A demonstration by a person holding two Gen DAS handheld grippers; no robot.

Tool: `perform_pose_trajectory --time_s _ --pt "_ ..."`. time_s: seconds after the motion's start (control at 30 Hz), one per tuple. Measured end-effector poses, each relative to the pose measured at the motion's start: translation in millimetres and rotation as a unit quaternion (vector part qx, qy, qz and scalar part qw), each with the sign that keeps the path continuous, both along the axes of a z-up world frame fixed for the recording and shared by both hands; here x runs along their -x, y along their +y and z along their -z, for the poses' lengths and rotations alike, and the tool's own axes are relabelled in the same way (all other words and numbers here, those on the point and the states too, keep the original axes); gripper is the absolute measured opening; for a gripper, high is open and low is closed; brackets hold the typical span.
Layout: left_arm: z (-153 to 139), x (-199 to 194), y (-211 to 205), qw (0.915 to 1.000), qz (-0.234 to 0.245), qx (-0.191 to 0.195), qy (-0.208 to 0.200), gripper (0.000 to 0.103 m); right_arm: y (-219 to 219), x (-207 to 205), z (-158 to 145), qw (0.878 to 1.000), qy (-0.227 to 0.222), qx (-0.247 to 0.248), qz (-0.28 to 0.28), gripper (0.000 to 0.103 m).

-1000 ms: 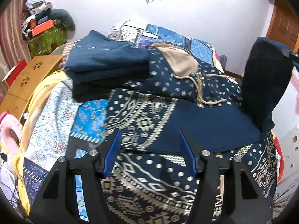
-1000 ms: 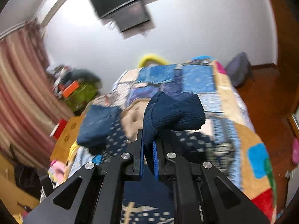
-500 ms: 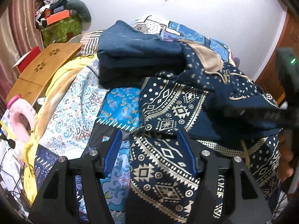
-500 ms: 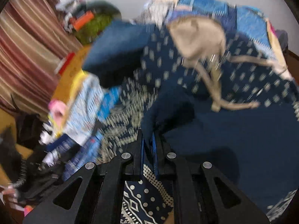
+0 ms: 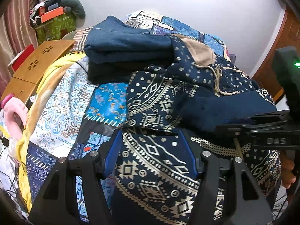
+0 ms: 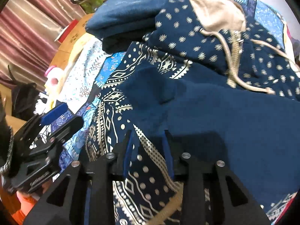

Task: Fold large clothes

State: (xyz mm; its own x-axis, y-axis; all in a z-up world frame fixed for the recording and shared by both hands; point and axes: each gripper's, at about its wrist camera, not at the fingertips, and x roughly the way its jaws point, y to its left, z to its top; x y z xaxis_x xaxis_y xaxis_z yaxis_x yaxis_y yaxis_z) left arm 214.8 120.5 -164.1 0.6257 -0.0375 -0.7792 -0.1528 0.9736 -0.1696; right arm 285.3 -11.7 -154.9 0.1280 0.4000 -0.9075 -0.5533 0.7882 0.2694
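A navy patterned hoodie (image 5: 206, 78) with a tan hood lining and drawstrings lies on the bed; its plain navy sleeve (image 5: 221, 110) is folded across the body. It also shows in the right wrist view (image 6: 215, 71), with the sleeve (image 6: 215, 116) laid flat. My left gripper (image 5: 151, 151) is open and empty above the hoodie's patterned hem. My right gripper (image 6: 148, 140) is open, just above the sleeve's near edge and holding nothing. The right gripper shows at the right edge of the left wrist view (image 5: 262, 131), and the left gripper at the left of the right wrist view (image 6: 54, 116).
A folded blue garment stack (image 5: 127, 48) lies at the back of the bed on a patchwork bedspread (image 5: 61, 105). A wooden lap table (image 5: 35, 69), a yellow blanket (image 5: 48, 73) and a pink item (image 5: 13, 116) are at the left. A green box with clutter (image 5: 54, 26) stands at the back.
My right gripper carried the navy sleeve down across the hoodie, laid it flat and opened, letting it go. My left gripper stayed open and shifted slightly.
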Motion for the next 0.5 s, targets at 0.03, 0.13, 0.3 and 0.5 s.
perform_pose_trajectory --time_s 0.03,0.13,0.3,0.5 --pt "-0.7 -1.3 -3.0 1.0000 0.003 -0.002 0.000 0.060 -2.8 0.9 -2.4 1.000 -0.005 0.000 0.000 0.029" --pt "-0.8 -5.9 -10.6 0.9999 0.011 -0.001 0.002 0.060 -24.9 5.1 -17.0 0.999 -0.030 -0.007 0.008 0.029" --pt "7.6 -18.3 -24.3 0.9994 0.020 0.027 0.013 0.061 -76.9 6.1 -41.1 0.994 -0.092 -0.001 0.059 0.036" --pt "25.5 -34.8 -35.2 0.9908 0.024 0.127 0.041 0.060 -151.3 7.1 -61.5 0.975 -0.169 0.027 0.142 0.043"
